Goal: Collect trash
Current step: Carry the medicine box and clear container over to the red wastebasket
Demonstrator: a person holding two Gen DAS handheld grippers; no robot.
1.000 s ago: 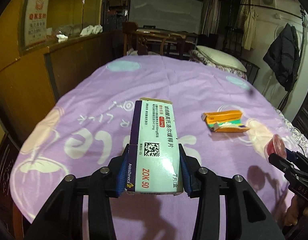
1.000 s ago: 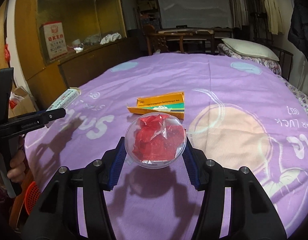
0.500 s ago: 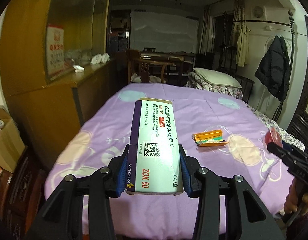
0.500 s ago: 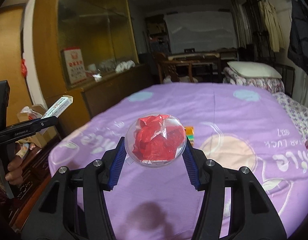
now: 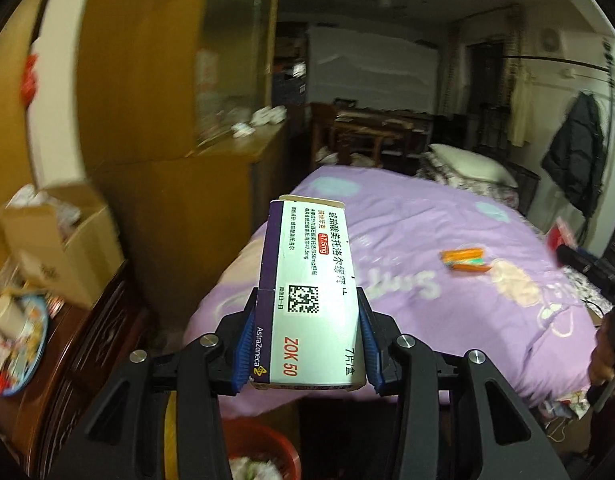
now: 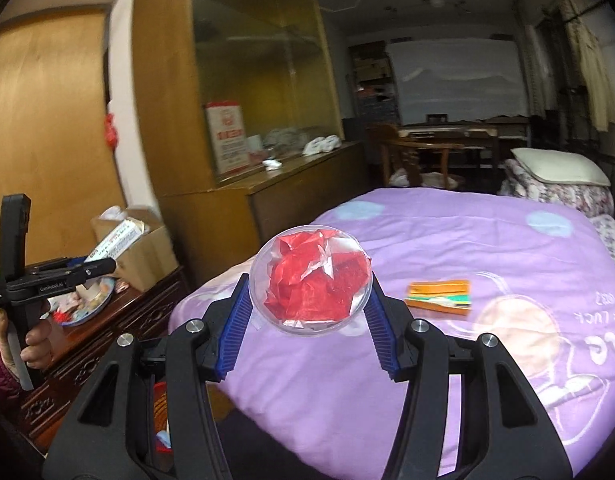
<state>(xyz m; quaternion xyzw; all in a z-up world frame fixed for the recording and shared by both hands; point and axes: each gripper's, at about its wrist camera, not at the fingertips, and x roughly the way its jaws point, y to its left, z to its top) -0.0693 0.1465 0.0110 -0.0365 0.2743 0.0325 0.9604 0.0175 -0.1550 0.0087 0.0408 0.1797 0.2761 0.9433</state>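
With a medicine box [image 5: 311, 300] gripped in the left tongs [image 5: 307, 344] and a clear ball [image 6: 310, 280] of red paper in the right tongs [image 6: 309, 312], the carrying step is judged in hand, and release over the red basket [image 5: 263, 456] below is called for next.

The white and purple medicine box [image 5: 313, 300] said "AstraZeneca", "ZOK 50" and "47.5mg". The purple blanket [image 6: 527, 272] said "LUCK".

I've got a white-and-purple medicine box [image 5: 307, 300] pinched flat by its long sides, printed face up, clear of the bed. Other side: a clear plastic dome holding crumpled red wrapper [image 6: 310, 280], also gripped. An orange carton [image 6: 438, 297] lies on the purple bedspread; a red trash basket [image 5: 263, 456] sits below.
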